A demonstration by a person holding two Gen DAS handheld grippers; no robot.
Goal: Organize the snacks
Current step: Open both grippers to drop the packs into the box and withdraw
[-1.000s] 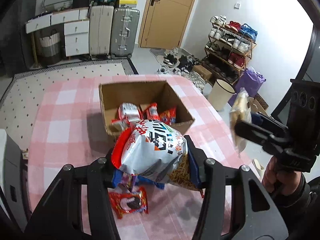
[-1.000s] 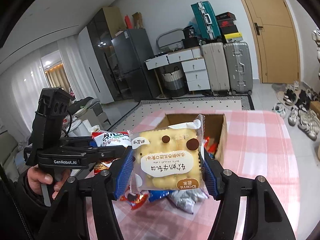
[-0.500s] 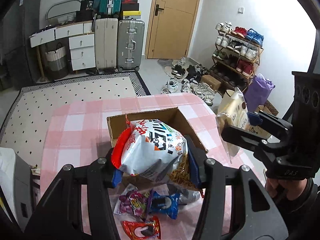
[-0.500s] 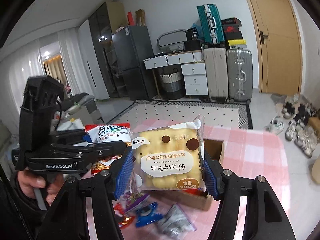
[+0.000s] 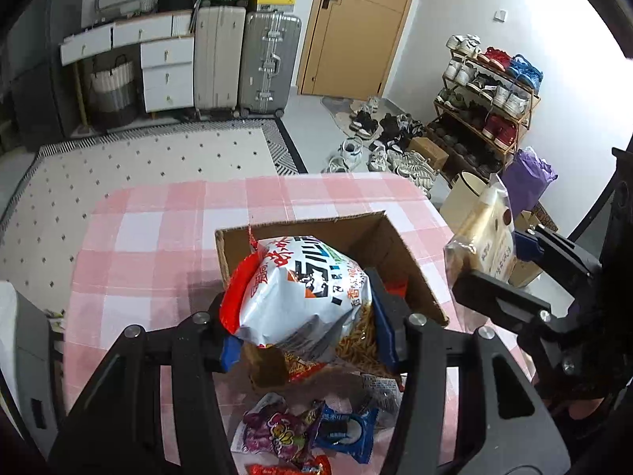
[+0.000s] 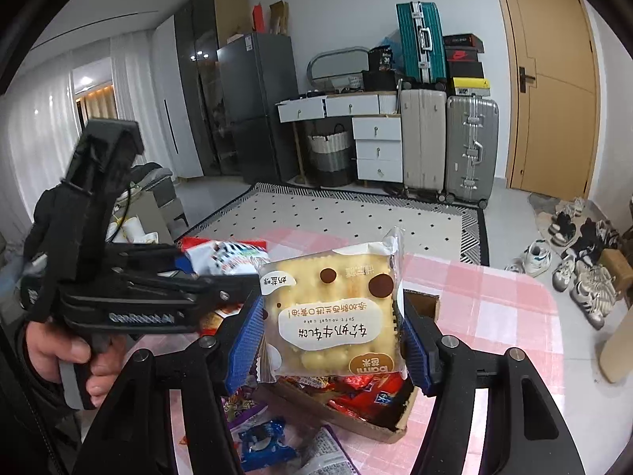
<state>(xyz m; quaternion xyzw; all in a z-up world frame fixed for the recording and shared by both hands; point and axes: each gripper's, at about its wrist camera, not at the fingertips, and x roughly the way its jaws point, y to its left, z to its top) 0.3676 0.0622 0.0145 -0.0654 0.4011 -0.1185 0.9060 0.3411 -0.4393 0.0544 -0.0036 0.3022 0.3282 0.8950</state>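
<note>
Lifting both grippers up and back from the box, that's the change vs a sec ago. In the left wrist view the cardboard box (image 5: 332, 273) sat big in the frame center w/ its contents showing; now it's lower, mostly hidden behind the chip bag (image 5: 300, 293), and more loose packets show at the bottom edge, like the blue cookie pack (image 5: 344, 431) and a purple candy pack (image 5: 277, 431) on the pink checked table (image 5: 158, 245).

Left gripper (image 5: 304, 312) is closed down to bag width, pads pinching the puffy silver/red bag from both sides. Right gripper (image 6: 330, 332) same deal, clamped on the flat yellow nougat cake pack (image 6: 332, 316), label upside down. In the right wrist view the box (image 6: 395, 407) pokes out lower center behind that pack, red wrappers inside.

So imo neither snack's been dropped in yet. Both are held in the air above/near the box, prob lining up for the drop. Bag is bulky, could snag the rim.
</note>
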